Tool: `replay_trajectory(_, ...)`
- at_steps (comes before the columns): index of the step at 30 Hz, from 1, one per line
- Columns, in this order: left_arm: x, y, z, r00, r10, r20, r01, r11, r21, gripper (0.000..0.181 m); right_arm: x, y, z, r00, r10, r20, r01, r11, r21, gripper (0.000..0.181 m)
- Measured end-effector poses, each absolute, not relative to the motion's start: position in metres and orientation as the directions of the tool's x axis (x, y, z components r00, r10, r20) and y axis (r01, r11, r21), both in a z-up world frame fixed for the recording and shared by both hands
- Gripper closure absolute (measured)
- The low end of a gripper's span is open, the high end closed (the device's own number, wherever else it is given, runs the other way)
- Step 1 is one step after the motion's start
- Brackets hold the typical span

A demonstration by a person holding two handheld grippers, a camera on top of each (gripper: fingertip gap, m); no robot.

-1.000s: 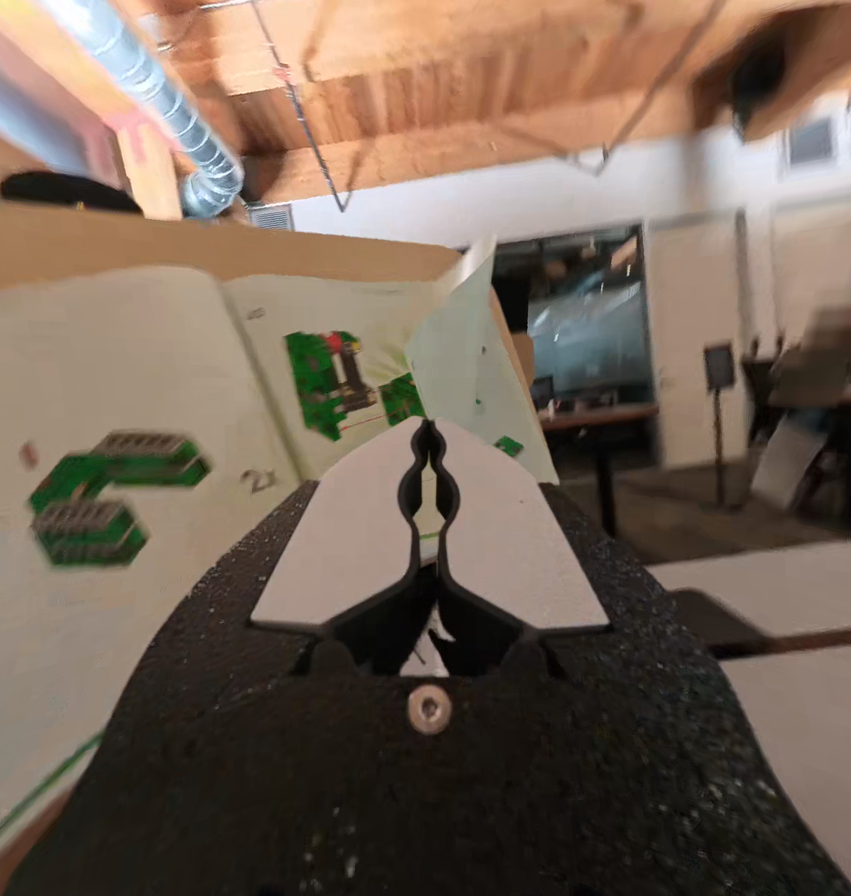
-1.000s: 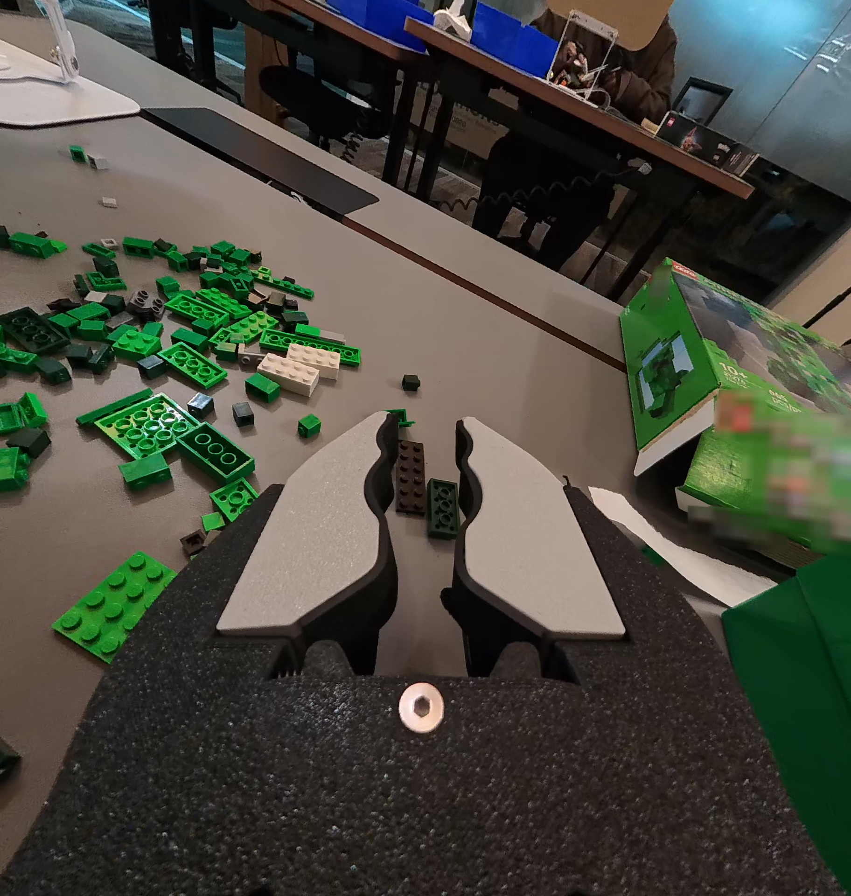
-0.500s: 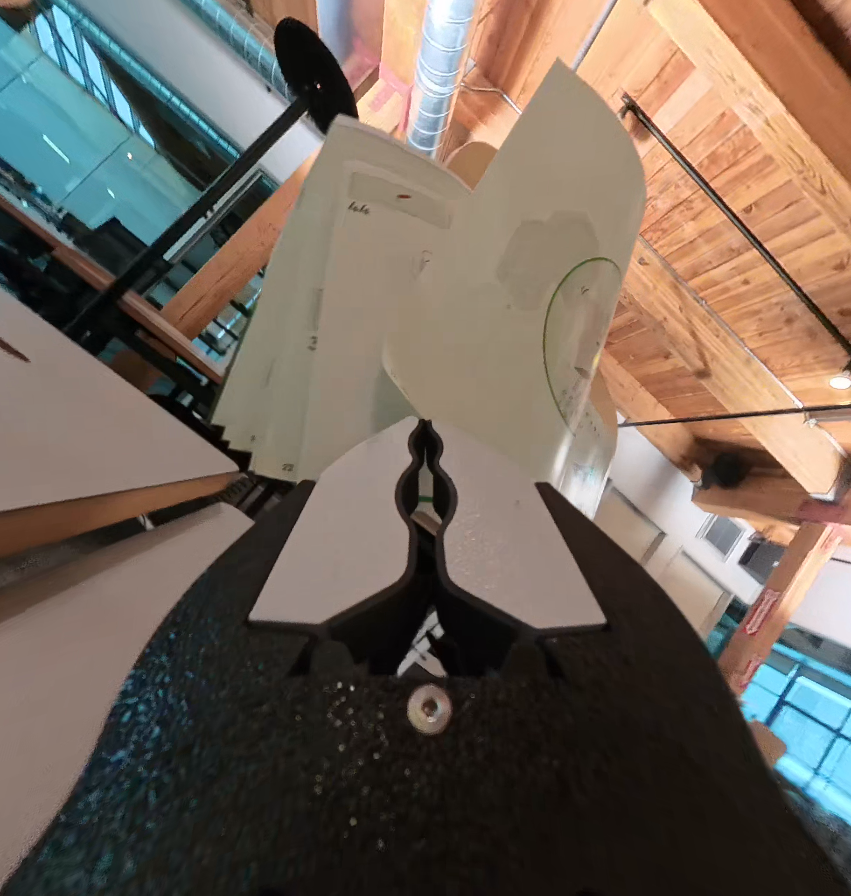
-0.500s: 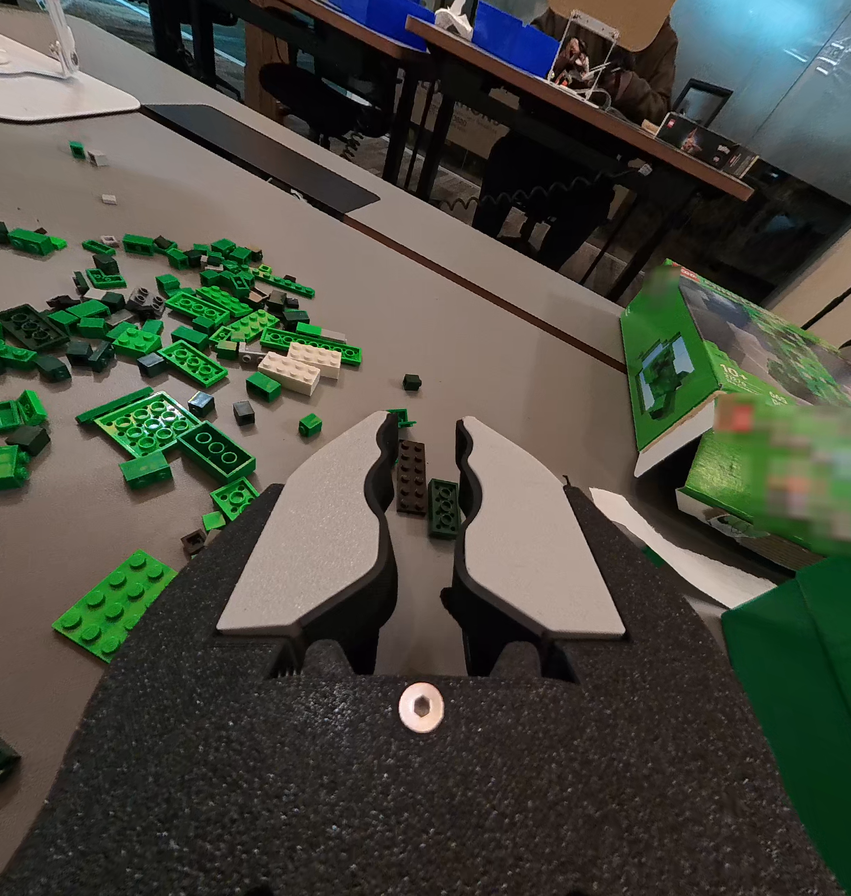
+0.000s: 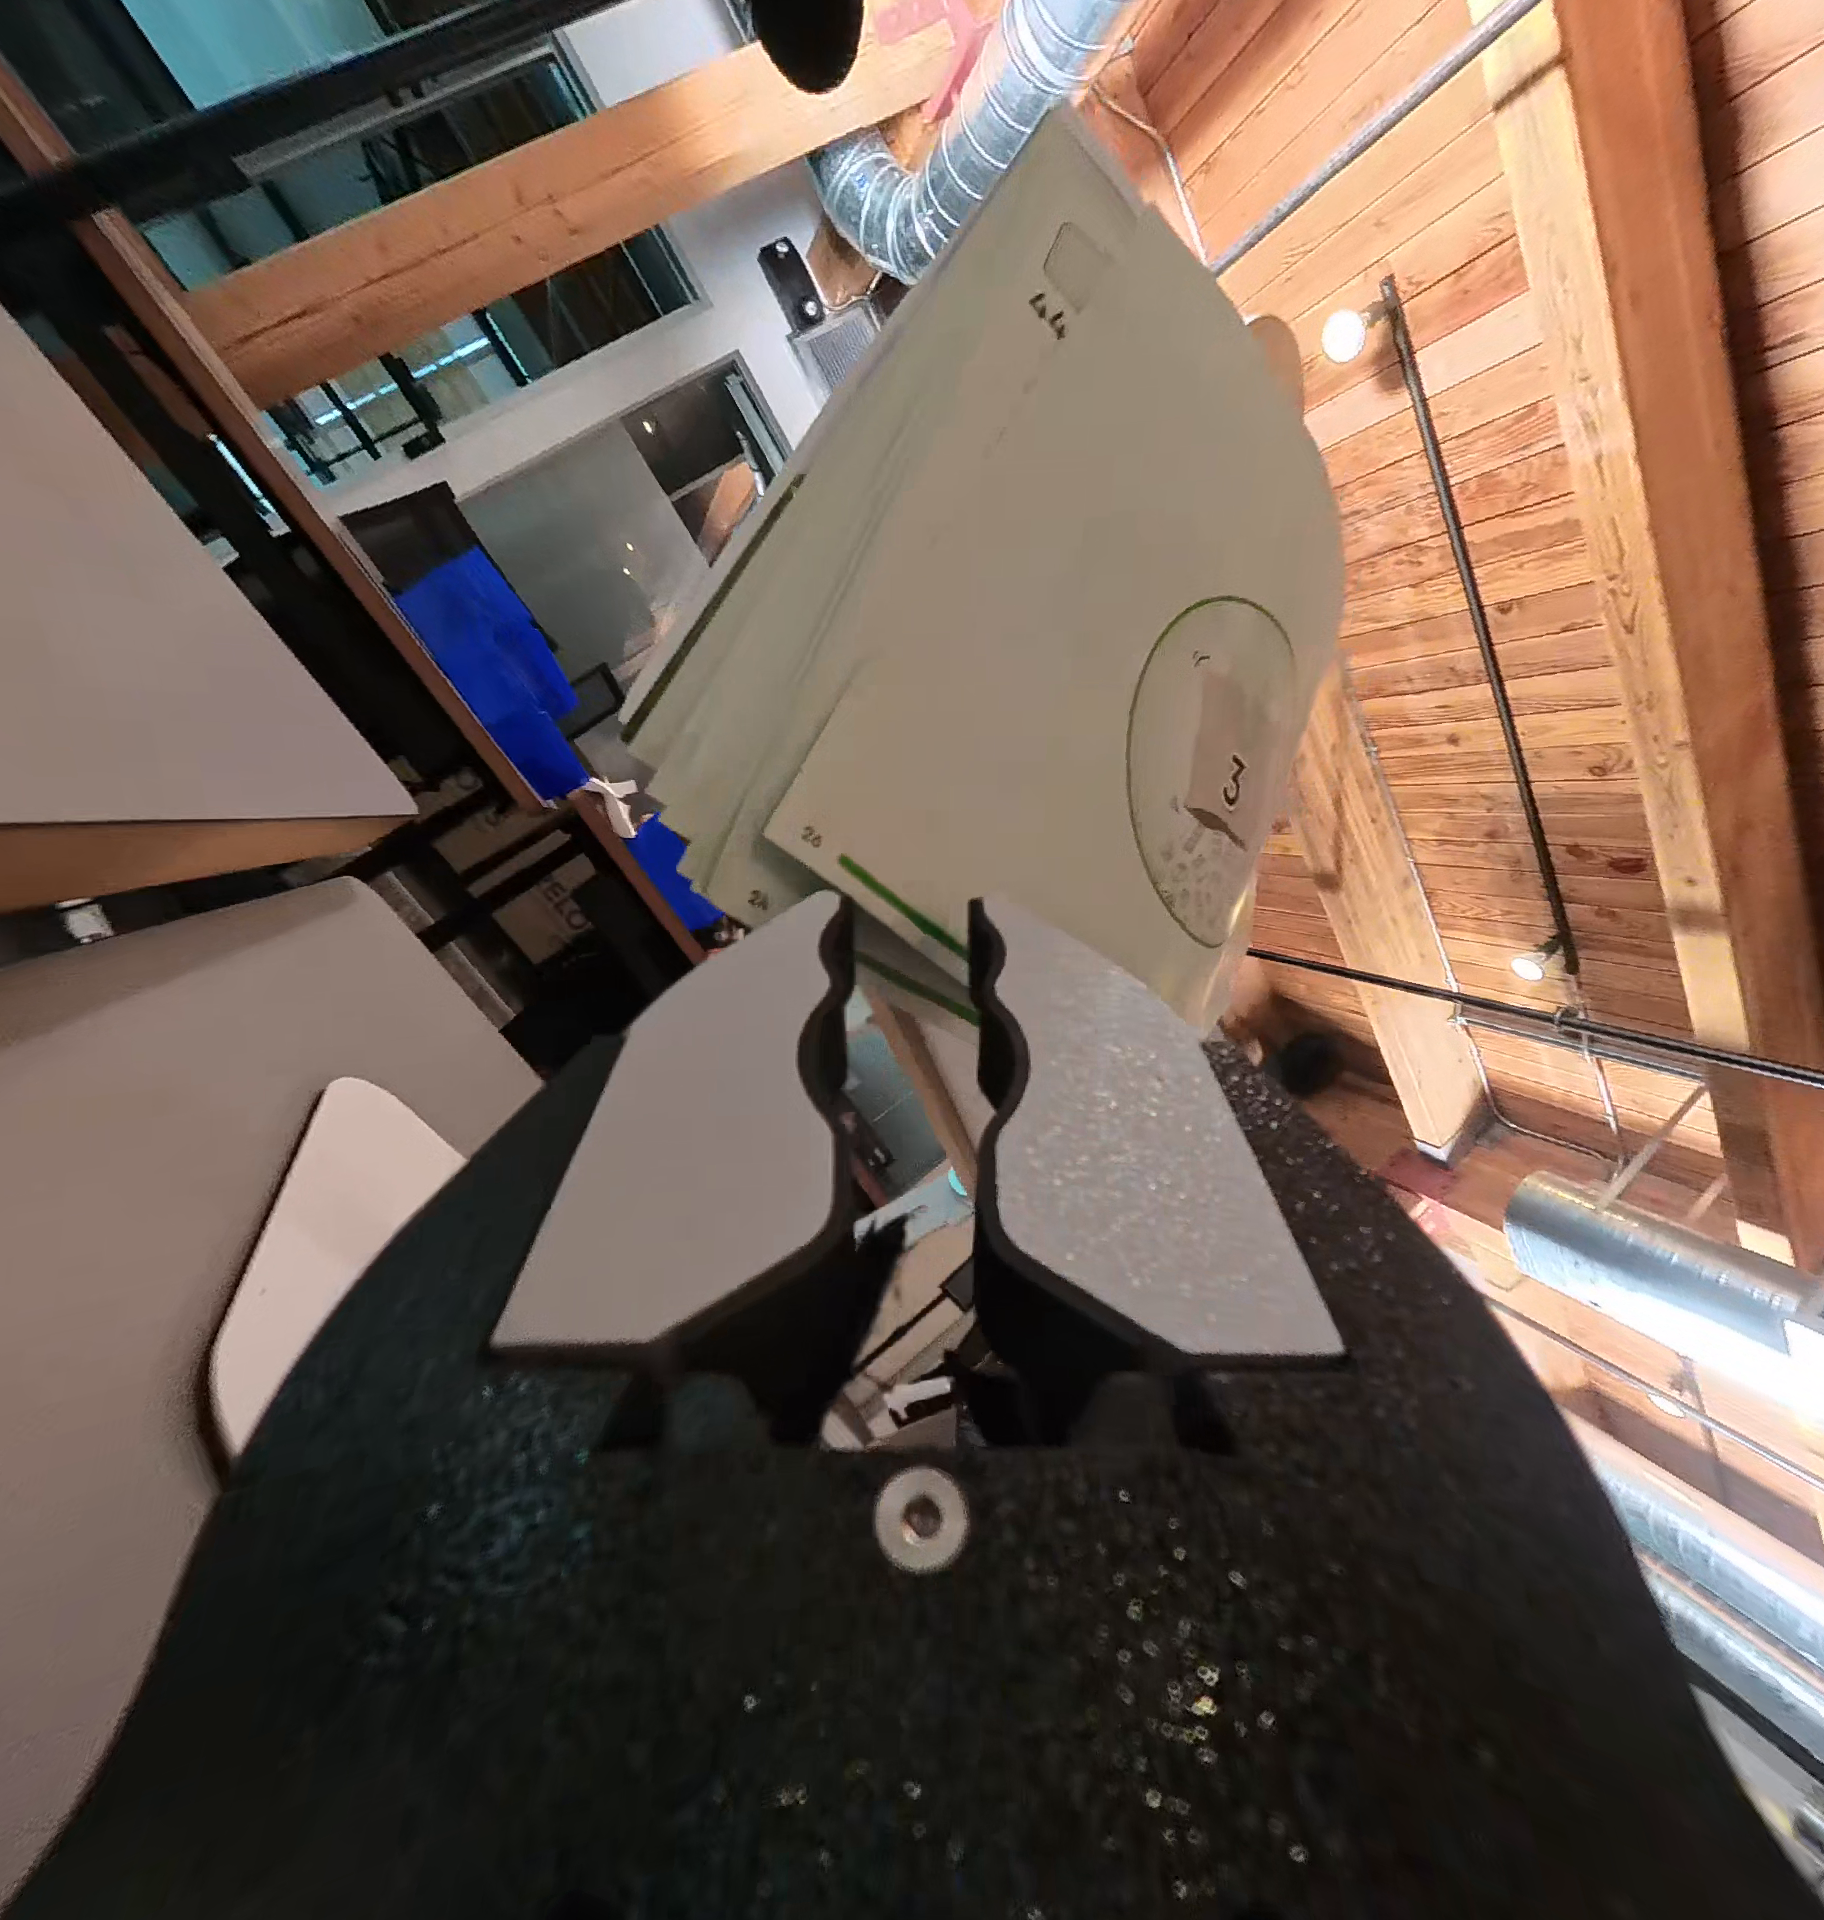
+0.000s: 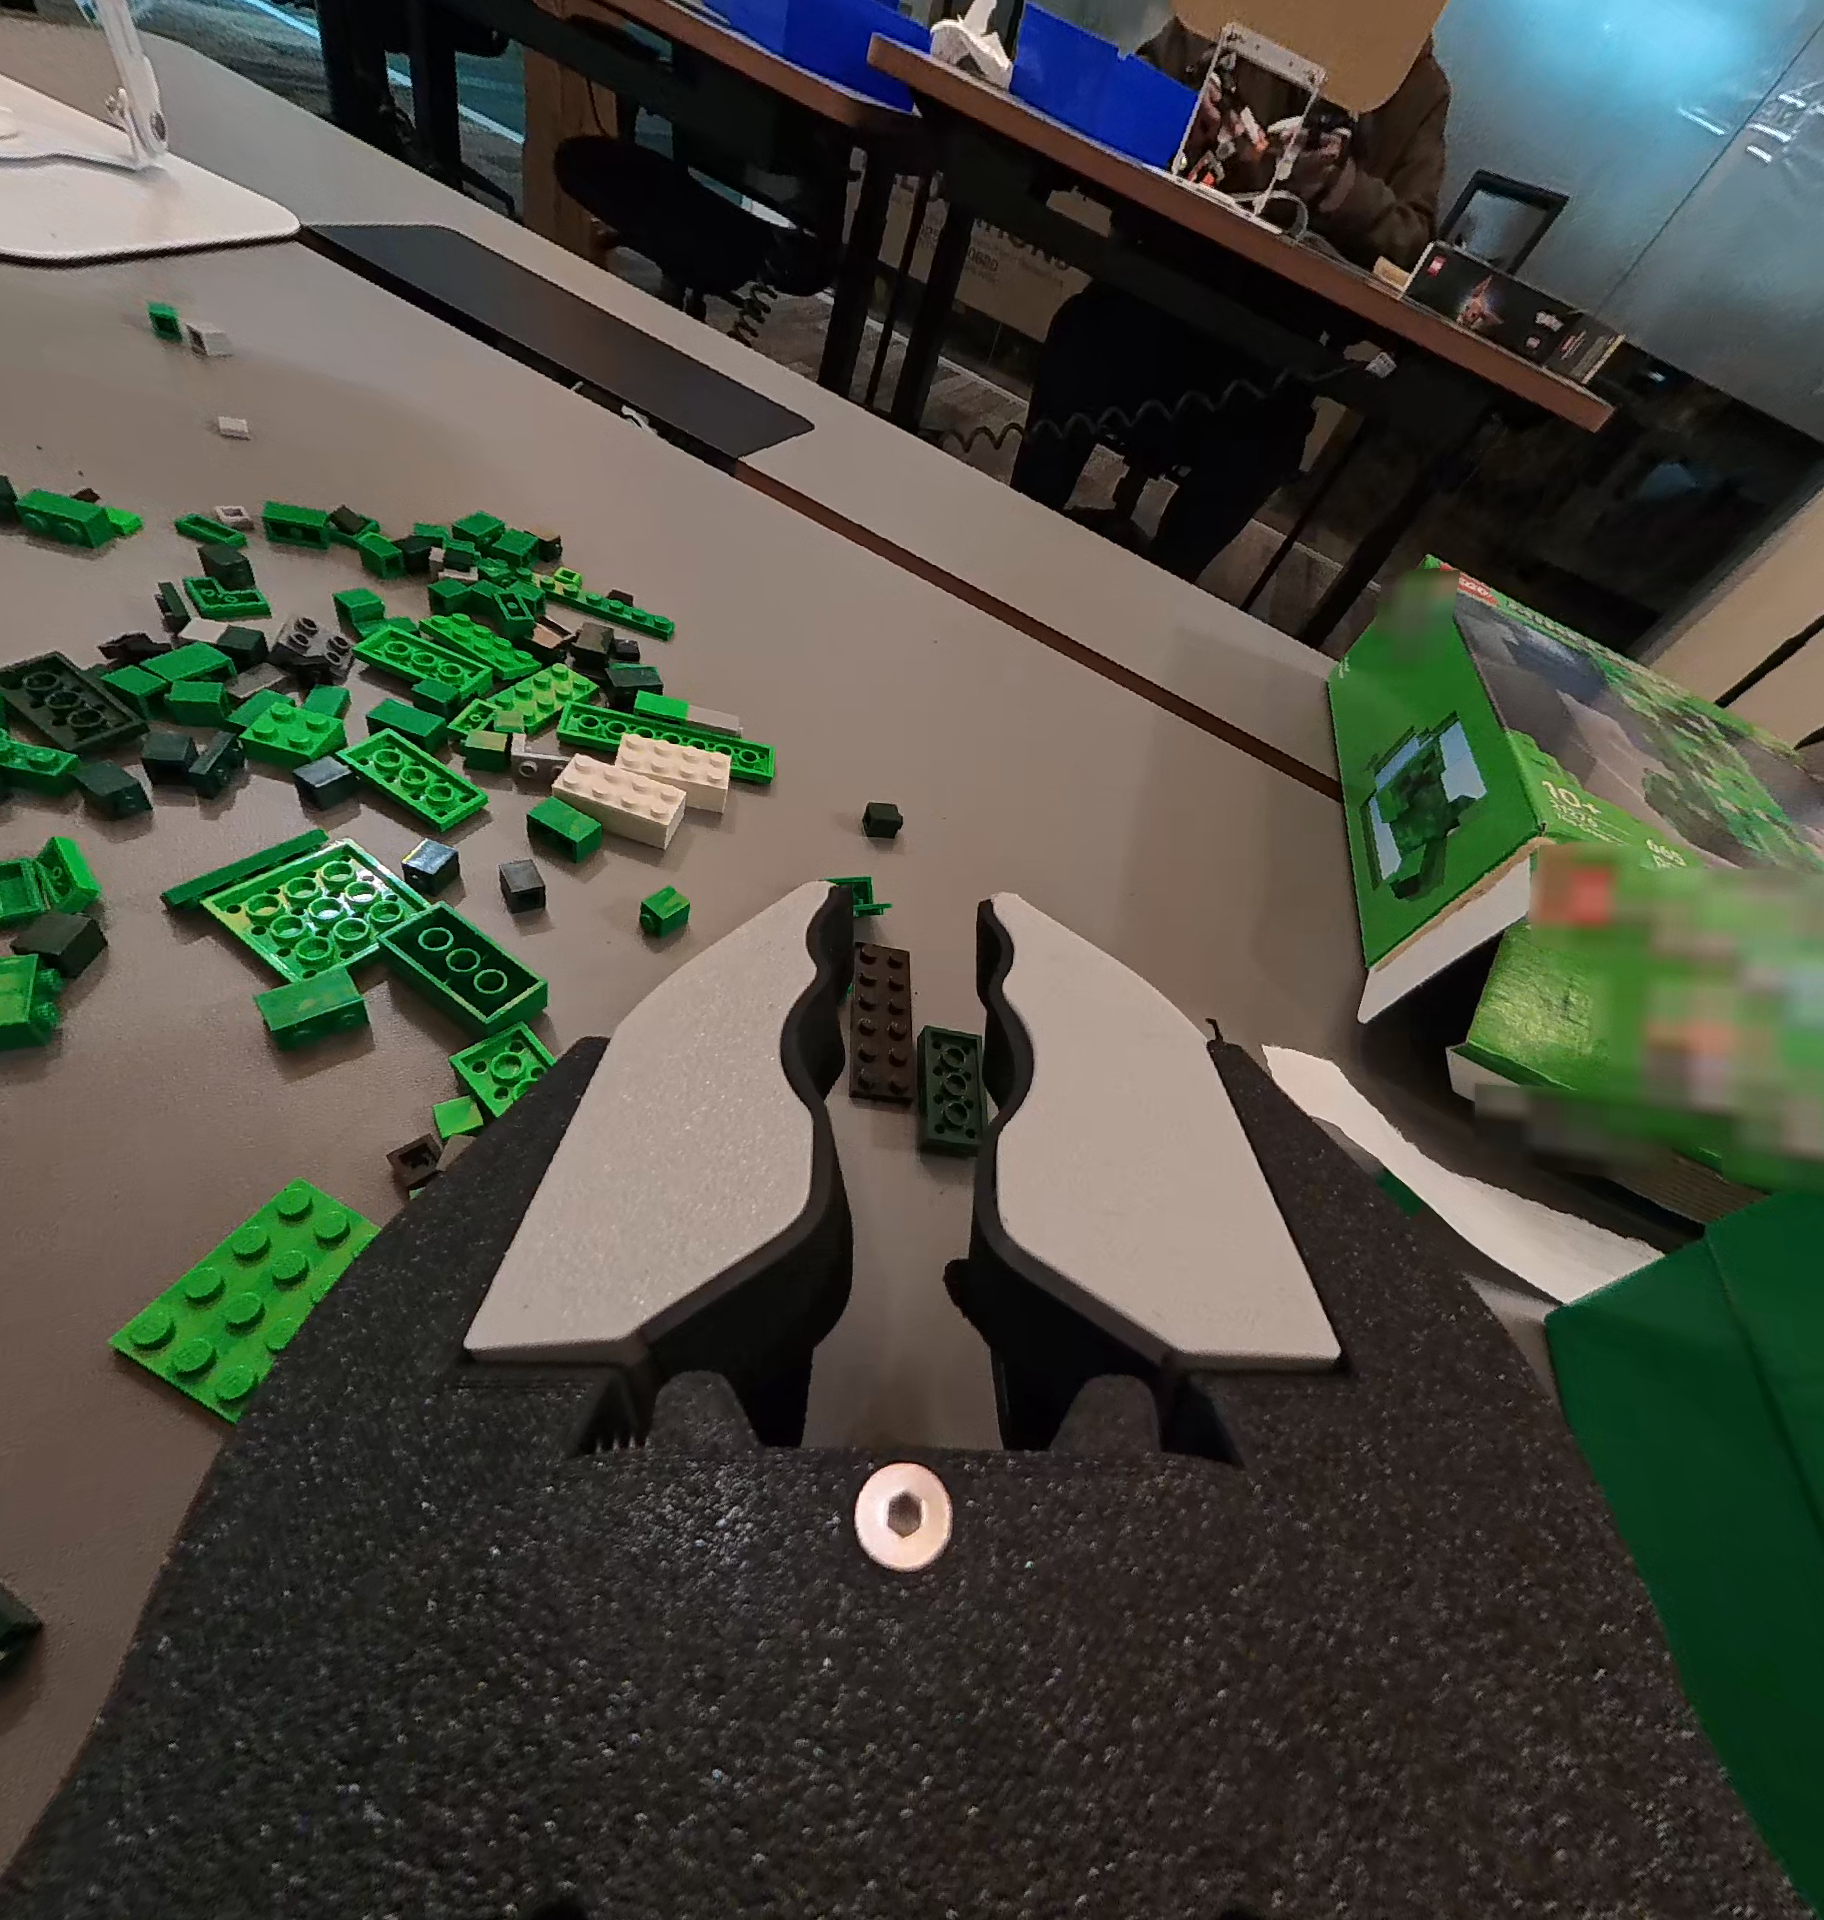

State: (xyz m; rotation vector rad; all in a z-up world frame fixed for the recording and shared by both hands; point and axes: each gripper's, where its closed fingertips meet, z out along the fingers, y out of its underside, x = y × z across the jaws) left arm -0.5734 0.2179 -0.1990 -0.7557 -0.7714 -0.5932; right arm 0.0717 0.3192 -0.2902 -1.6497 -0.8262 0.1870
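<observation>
In the left wrist view my left gripper [image 5: 906, 909] is open and tilted up toward the ceiling. A pale instruction booklet [image 5: 991, 623] with fanned pages stands just past the fingertips, its lower corner at the gap between them. In the right wrist view my right gripper [image 6: 913, 899] is open and empty, low over the grey table [image 6: 1043, 675]. A dark brown plate [image 6: 882, 1023] and a small dark green plate [image 6: 953, 1075] lie on the table between its fingers.
Several loose green, dark and white bricks [image 6: 368, 727] are scattered at left, with a bright green plate [image 6: 243, 1294] near the gripper. A green set box [image 6: 1510, 790] and white paper [image 6: 1407, 1174] lie at right. A person sits at a far desk [image 6: 1303, 156]. Across from one pair of fingers to the other is roughly 65 centimetres.
My left gripper, shut on the booklet before, has opened and swung further round. The right gripper and the bricks have not moved.
</observation>
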Motion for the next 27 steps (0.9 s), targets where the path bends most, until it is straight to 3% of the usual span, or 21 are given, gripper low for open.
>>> replay_trajectory(1,-0.574,0.216,-0.200,0.584,-0.184,0.790,0.706,0.595,-0.383,0.157,0.072,0.319,-0.290,0.733,0.604,0.314,0.411,-0.025,-0.911,0.159)
replay_trajectory(9,-0.577,0.194,-0.208,0.580,-0.060,0.812,0.648,0.639,-0.415,0.135,0.078,0.322,-0.285,0.756,0.568,0.325,0.402,-0.010,-0.916,0.160)
replay_trajectory(12,-0.568,0.186,-0.206,0.632,0.016,0.775,0.581,0.651,-0.488,0.133,0.089,0.325,-0.273,0.801,0.504,0.324,0.367,0.016,-0.930,0.159)
replay_trajectory(19,-0.500,0.186,-0.191,0.886,0.206,0.414,0.247,0.546,-0.800,0.137,0.125,0.327,-0.240,0.890,0.316,0.329,0.305,0.124,-0.944,0.159)
replay_trajectory(23,-0.471,0.190,-0.195,0.942,0.246,0.228,0.083,0.488,-0.869,0.139,0.142,0.325,-0.228,0.915,0.239,0.324,0.290,0.167,-0.942,0.161)
replay_trajectory(27,-0.454,0.205,-0.206,0.963,0.230,0.141,0.033,0.419,-0.907,0.139,0.158,0.320,-0.214,0.937,0.148,0.317,0.278,0.233,-0.932,0.161)
